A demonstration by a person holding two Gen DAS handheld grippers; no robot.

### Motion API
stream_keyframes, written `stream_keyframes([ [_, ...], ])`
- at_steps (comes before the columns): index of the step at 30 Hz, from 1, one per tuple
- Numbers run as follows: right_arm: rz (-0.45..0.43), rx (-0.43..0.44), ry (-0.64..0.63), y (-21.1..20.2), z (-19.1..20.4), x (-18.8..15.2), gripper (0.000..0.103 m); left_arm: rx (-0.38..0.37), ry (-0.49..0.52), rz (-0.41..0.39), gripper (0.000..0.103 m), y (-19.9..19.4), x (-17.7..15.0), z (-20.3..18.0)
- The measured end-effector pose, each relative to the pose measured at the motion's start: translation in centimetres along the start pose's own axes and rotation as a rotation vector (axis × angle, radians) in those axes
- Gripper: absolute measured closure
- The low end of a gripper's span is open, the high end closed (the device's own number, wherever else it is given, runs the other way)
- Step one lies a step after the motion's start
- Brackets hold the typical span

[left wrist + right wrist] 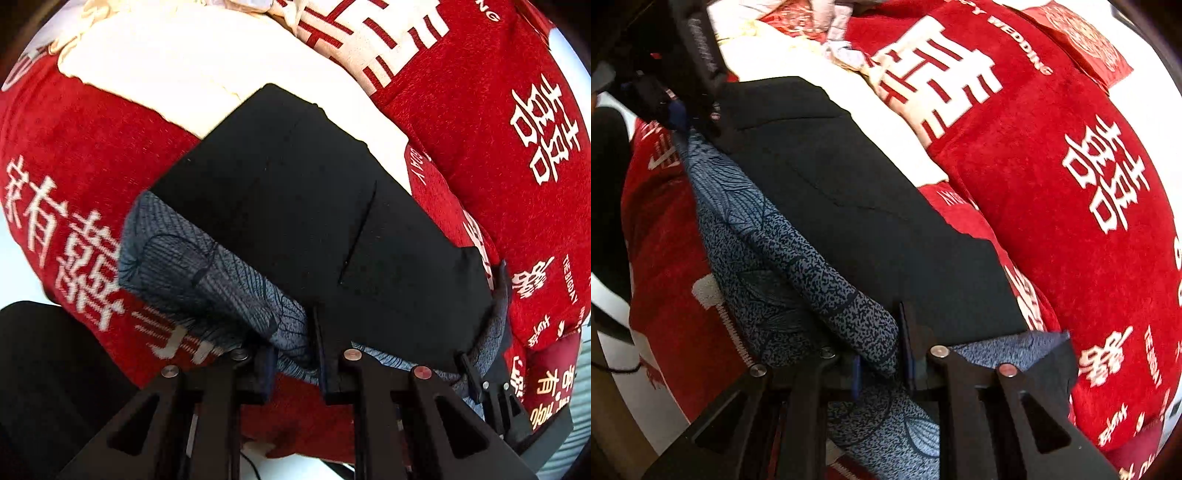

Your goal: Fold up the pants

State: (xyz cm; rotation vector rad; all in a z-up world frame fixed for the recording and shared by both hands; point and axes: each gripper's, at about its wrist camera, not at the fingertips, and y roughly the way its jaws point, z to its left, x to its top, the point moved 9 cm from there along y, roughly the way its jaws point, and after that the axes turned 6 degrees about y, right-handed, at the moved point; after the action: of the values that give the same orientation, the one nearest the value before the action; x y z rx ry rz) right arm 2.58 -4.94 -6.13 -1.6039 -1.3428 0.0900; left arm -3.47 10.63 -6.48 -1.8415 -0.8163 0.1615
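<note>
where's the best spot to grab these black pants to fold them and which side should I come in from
Grip the waist edge of the black pants, where the grey patterned lining turns out, coming from the near side. That edge is straight and thick, nearest you, and the legs trail away over the red blanket. The left gripper and right gripper already pinch it near its two ends.

Matte black two-finger grippers (pixel 295 365) (pixel 882 363) (round silver pivot screws, triangular cutouts in the linkage arms)
</note>
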Motion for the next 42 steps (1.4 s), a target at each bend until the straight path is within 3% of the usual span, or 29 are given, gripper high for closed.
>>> stream_keyframes([
  [2,0.02,-0.017,0.005,-0.8,0.3,0.0,0.077,0.022,-0.014,0.004,0.085,-0.7,0.0,0.3],
  [4,0.019,0.012,0.033,-2.2,0.7,0.0,0.062,0.08,-0.045,-0.004,0.085,-1.7,0.2,1.1],
  [6,0.012,0.106,0.12,-4.0,0.4,0.3,0.046,0.206,-0.075,-0.021,0.085,-3.1,-0.3,2.6],
  [8,-0.025,0.185,0.238,-6.1,-1.3,0.6,0.035,0.231,-0.089,-0.034,0.085,-4.0,-0.7,3.0],
  [13,-0.045,0.261,0.454,-5.5,-5.5,1.9,0.032,0.236,-0.023,-0.101,0.085,-5.2,0.1,0.7],
  [15,-0.024,0.27,0.481,-3.7,-5.8,2.2,0.032,0.19,0.046,-0.085,0.085,-4.5,0.5,-1.7],
  [19,0.174,0.31,0.535,1.3,-4.8,-0.1,0.032,0.147,0.176,-0.005,0.085,-1.3,0.4,-5.8],
  [20,0.182,0.32,0.555,1.4,-4.9,-0.6,0.032,0.138,0.211,0.034,0.085,-0.1,-0.1,-6.6],
  [22,0.138,0.307,0.595,-0.2,-6.2,-0.9,0.032,0.13,0.259,0.091,0.085,1.8,-1.2,-7.7],
  [23,0.106,0.268,0.628,-1.2,-8.1,-0.9,0.031,0.164,0.303,0.066,0.085,2.0,-1.5,-8.0],
  [25,0.079,0.162,0.661,-1.7,-11.9,-0.8,0.018,0.211,0.367,0.037,0.084,1.9,-2.1,-8.6],
  [26,0.084,0.036,0.696,-1.3,-15.7,-1.1,0.015,0.224,0.382,0.032,0.083,1.8,-2.2,-8.6],
  [29,0.171,-0.136,0.837,2.1,-23.8,-2.7,0.002,0.182,0.37,0.042,0.066,1.9,-2.3,-9.1],
  [31,0.292,-0.204,0.957,5.4,-27.9,-4.2,0.0,0.184,0.36,0.057,0.03,2.1,-2.6,-8.9],
  [33,0.429,-0.207,1.032,9.4,-30.3,-5.4,0.0,0.204,0.361,0.065,0.023,2.8,-3.0,-9.1],
  [35,0.505,-0.203,1.043,11.8,-30.7,-6.1,0.0,0.219,0.38,0.043,0.023,2.9,-3.1,-9.2],
  [37,0.575,-0.195,1.027,13.9,-30.3,-6.7,0.0,0.222,0.384,0.041,0.021,2.9,-3.2,-9.2],
  [40,0.78,-0.127,0.98,17.2,-28.0,-9.6,0.001,0.227,0.382,0.051,0.017,3.1,-3.0,-9.2],
  [41,0.738,-0.109,1.002,17.2,-28.0,-9.8,0.002,0.226,0.385,0.053,0.017,3.1,-3.0,-9.4],
  [42,0.699,-0.113,1.034,16.7,-28.5,-9.9,0.022,0.227,0.39,0.052,0.017,3.1,-3.0,-9.5],
])
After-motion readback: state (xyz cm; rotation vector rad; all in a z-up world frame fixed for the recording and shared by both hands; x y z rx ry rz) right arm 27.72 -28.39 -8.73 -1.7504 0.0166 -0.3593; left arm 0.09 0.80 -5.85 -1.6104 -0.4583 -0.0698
